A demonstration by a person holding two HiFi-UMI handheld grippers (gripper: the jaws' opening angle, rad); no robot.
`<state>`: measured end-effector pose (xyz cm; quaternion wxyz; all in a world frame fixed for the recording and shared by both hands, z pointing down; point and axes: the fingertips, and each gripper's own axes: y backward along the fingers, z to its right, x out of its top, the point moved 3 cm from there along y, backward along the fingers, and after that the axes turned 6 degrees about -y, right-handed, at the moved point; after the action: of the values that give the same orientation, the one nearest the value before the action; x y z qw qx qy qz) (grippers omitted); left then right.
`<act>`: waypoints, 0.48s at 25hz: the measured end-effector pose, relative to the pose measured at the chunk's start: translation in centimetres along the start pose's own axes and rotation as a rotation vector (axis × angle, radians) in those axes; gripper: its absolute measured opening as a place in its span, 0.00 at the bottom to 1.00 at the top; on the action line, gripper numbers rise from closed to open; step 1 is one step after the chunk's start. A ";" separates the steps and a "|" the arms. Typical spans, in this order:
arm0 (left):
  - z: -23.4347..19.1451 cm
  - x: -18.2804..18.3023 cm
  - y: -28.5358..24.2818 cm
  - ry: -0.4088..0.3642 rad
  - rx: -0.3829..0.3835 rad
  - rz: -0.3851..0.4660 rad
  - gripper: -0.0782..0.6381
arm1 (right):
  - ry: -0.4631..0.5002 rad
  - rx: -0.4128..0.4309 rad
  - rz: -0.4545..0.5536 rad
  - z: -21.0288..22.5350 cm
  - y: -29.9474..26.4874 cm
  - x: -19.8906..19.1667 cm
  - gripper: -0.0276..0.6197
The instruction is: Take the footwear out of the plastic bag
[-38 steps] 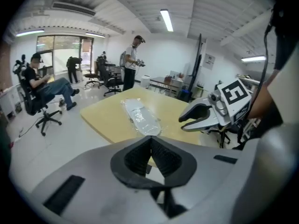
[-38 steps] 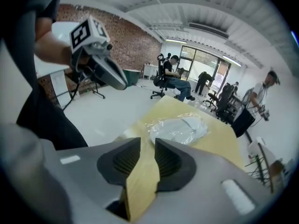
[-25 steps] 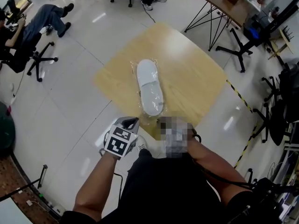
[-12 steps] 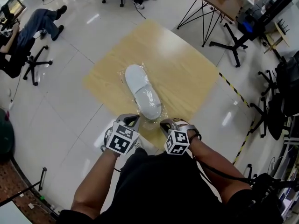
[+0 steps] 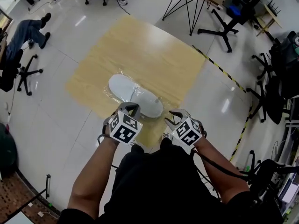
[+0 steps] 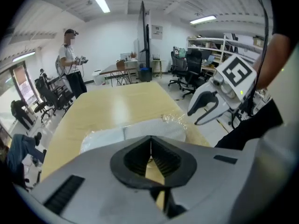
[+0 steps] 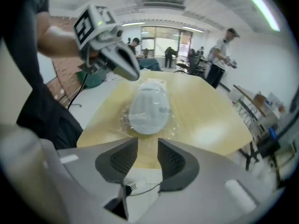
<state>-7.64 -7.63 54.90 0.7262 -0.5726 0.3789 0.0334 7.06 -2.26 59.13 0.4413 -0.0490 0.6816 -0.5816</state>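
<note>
On table [image 5: 154, 45], slipper [image 5: 135, 97] in bag [image 5: 106, 93]; left gripper [image 5: 129, 107] closed, right gripper [image 5: 176, 115] just opening, empty; best pinch plastic only.

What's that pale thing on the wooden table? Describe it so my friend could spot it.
Find the big light wooden table on the glossy white floor. Near its edge closest to the person lies a white oval slipper. It is the only thing there wrapped in a crinkly clear plastic bag.

Crinkly glossy plastic bag [image 5: 140, 93], matt wood-look table [image 5: 145, 50], shiny smooth floor [image 5: 51, 125].
</note>
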 end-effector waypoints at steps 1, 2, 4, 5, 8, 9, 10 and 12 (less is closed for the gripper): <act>0.0 0.3 -0.7 -0.035 0.005 -0.014 0.12 | -0.080 -0.023 0.018 1.3 0.3 -0.1 0.25; 0.0 0.6 -1.4 -0.070 0.010 -0.029 0.12 | -0.156 -0.051 0.035 2.7 0.6 -0.3 0.25; 0.5 1.2 -2.8 -0.141 0.016 -0.065 0.12 | -0.289 -0.096 0.078 5.2 1.3 -0.9 0.26; 1.0 1.3 -3.6 -0.175 0.014 -0.086 0.12 | -0.354 -0.108 0.107 6.2 1.8 -1.3 0.26; 2.1 0.4 -5.9 -0.263 -0.012 -0.172 0.14 | -0.576 -0.095 0.183 8.1 2.6 -2.3 0.25; 2.4 -0.2 -6.5 -0.286 -0.016 -0.199 0.16 | -0.651 -0.058 0.196 8.2 2.3 -2.4 0.26; 2.5 -0.6 -6.8 -0.298 -0.012 -0.215 0.16 | -0.715 -0.009 0.200 8.0 1.6 -2.4 0.26; 2.8 -0.8 -7.2 -0.267 -0.002 -0.207 0.13 | -0.808 0.091 0.199 7.5 0.2 -2.3 0.27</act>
<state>-3.31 -7.40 61.29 0.7690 -0.5999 0.2181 0.0343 13.49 -6.50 60.75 0.7290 -0.1874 0.4288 -0.4996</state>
